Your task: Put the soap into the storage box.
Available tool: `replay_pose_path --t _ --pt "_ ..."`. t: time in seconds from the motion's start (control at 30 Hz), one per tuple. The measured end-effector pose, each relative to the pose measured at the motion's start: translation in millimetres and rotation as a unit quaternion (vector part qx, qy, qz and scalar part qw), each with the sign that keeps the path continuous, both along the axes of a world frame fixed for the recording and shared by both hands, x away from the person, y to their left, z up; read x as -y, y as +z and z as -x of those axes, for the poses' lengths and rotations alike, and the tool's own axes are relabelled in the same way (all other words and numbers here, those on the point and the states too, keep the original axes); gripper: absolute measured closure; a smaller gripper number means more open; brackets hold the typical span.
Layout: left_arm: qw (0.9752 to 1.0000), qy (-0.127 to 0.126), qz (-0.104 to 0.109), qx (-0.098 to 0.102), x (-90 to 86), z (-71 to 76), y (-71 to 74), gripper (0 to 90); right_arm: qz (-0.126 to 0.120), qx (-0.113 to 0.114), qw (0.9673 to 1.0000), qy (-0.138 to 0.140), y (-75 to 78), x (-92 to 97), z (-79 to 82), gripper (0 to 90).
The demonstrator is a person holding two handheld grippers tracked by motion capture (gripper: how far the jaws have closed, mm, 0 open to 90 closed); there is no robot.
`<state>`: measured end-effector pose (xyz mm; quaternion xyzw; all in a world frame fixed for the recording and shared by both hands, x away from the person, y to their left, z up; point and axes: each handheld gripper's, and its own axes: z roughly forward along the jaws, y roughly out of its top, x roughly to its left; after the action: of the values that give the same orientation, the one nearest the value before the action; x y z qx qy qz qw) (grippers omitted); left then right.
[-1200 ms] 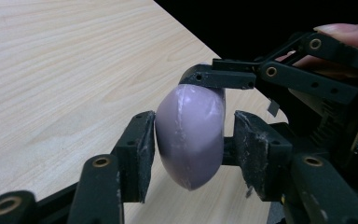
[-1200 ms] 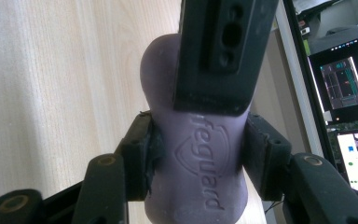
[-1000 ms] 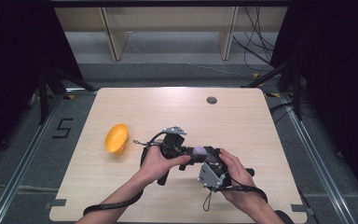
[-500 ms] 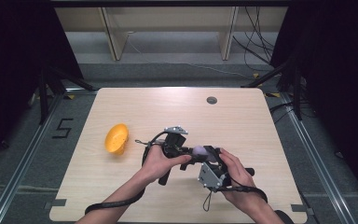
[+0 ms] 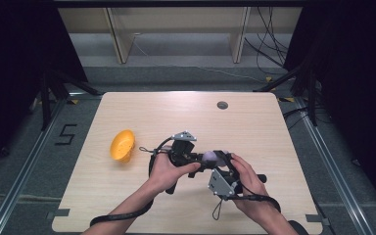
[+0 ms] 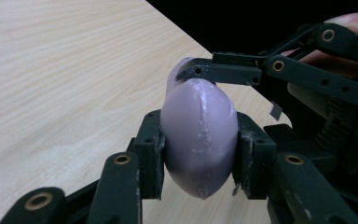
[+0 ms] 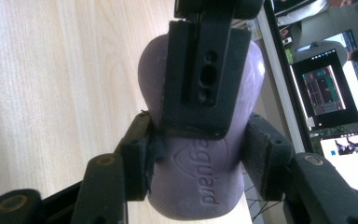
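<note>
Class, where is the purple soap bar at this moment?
The purple soap bar is above the table's near middle, clamped between the left gripper and right gripper, right of the orange bowl.

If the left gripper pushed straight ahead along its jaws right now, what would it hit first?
Probably the right gripper. The left gripper is shut on the purple soap bar, and a right-gripper jaw already rests on the bar's far end. Beyond lies bare table.
</note>
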<state>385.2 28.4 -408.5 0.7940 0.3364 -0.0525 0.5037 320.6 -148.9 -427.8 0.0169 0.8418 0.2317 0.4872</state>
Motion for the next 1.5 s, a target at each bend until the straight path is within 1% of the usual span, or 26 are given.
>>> replay_pose_path --t 0.07,0.1,0.2,0.23,0.3,0.33,0.4,0.43,0.5,0.53,0.57,0.6,0.63,0.67,0.8,0.87,1.0,1.07,1.1,1.13,1.17,1.27,1.37,1.4,1.47,1.5 --pt "1.0 0.002 0.002 0.005 0.5 0.7 0.4 58.7 0.008 0.006 0.9999 0.009 1.3 0.3 -1.2 49.4" --pt "0.9999 0.011 0.004 0.006 1.0 2.0 1.1 58.7 -0.011 0.0 0.9999 -0.005 -0.9 0.5 0.0 47.4" --pt "0.9998 0.017 0.003 0.013 1.5 2.9 2.7 58.7 -0.011 0.004 0.9999 -0.002 -1.4 0.3 -1.0 39.9" --pt "0.9997 0.015 0.003 0.018 1.6 2.7 3.1 58.8 -0.018 0.005 0.9997 -0.015 -1.5 -0.4 0.5 37.6" --pt "0.9995 0.025 0.004 0.02 1.7 3.0 3.8 58.8 -0.01 0.005 0.9998 -0.017 -1.0 0.5 -0.1 36.6" --pt "0.9996 0.019 0.002 0.019 0.6 2.2 4.4 58.8 -0.005 0.007 0.9998 -0.017 0.0 1.2 -0.4 36.4" --pt "0.9993 0.031 0.003 0.022 0.2 2.2 4.7 58.8 -0.009 0.008 0.9996 -0.027 -0.2 1.4 0.7 34.7" --pt "0.9993 0.028 0.001 0.024 -0.9 1.6 5.0 58.8 -0.003 0.013 0.9997 -0.02 0.4 1.7 -0.1 33.9" --pt "0.999 0.037 0.001 0.024 -2.0 1.8 5.4 58.8 -0.014 0.013 0.9996 -0.021 -0.4 1.2 0.7 33.2" --pt "0.9991 0.034 0.002 0.026 -3.3 1.1 5.5 58.8 -0.011 0.016 0.9996 -0.019 -0.1 1.2 1.0 33.0" --pt "0.9988 0.039 0.006 0.03 -4.2 1.1 5.5 58.8 0.003 0.026 0.9996 -0.009 1.7 1.4 -0.3 32.6" --pt "0.9985 0.044 0.003 0.032 -5.2 1.5 6.3 58.8 -0.005 0.022 0.9996 -0.02 0.7 1.5 1.5 32.6" --pt "0.9985 0.041 0.006 0.036 -6.7 1.1 6.8 58.8 -0.001 0.023 0.9995 -0.022 0.7 2.0 1.6 32.5" --pt "0.9981 0.046 0.008 0.04 -7.0 1.3 6.9 58.8 0.015 0.036 0.9991 -0.014 2.9 3.7 0.8 32.3" --pt "0.997 0.062 0.006 0.047 -12.8 2.2 9.9 58.8 0.027 0.046 0.9985 -0.009 6.2 6.5 0.7 32.3" --pt "0.9965 0.061 0.005 0.057 -16.4 1.8 10.6 58.8 0.021 0.043 0.9988 -0.01 6.6 8.5 1.5 32.2" --pt "0.9946 0.08 -0.002 0.067 -21.5 4.5 11.5 58.8 0.007 0.044 0.9989 -0.018 7.0 13.2 2.8 32.4" --pt "0.9944 0.08 -0.003 0.069 -24.8 4.9 11.7 58.8 -0.004 0.035 0.9991 -0.023 6.9 15.5 3.4 32.5" --pt "0.9938 0.079 -0.002 0.079 -27.2 5.1 11.0 58.8 -0.008 0.028 0.9992 -0.027 6.8 16.3 4.3 32.7" --pt "0.9936 0.083 -0.004 0.076 -28.4 5.8 11.6 58.8 -0.01 0.027 0.9991 -0.03 6.8 18.3 4.3 33.2" --pt "0.9927 0.093 -0.004 0.077 -29.5 7.2 11.2 58.8 -0.016 0.025 0.9991 -0.032 6.4 19.1 4.4 34.1" --pt "0.9916 0.097 -0.009 0.085 -35.4 9.0 11.0 58.8 -0.052 0.014 0.9973 -0.049 5.9 22.2 7.4 35.0" --pt "0.9902 0.107 -0.018 0.087 -40.2 11.9 11.6 58.8 -0.059 0.013 0.9966 -0.056 6.0 25.1 6.5 35.0" --pt "0.9898 0.107 -0.014 0.093 -41.1 11.9 11.1 58.8 -0.055 0.012 0.9968 -0.057 6.2 26.4 6.6 35.4" --pt "0.9892 0.113 -0.018 0.091 -44.6 14.1 11.6 58.8 -0.051 0.019 0.9973 -0.05 6.3 27.4 5.6 35.9" --pt "0.9886 0.112 -0.021 0.098 -46.0 14.1 11.6 58.8 -0.058 0.016 0.9967 -0.056 5.1 27.6 6.6 36.1"
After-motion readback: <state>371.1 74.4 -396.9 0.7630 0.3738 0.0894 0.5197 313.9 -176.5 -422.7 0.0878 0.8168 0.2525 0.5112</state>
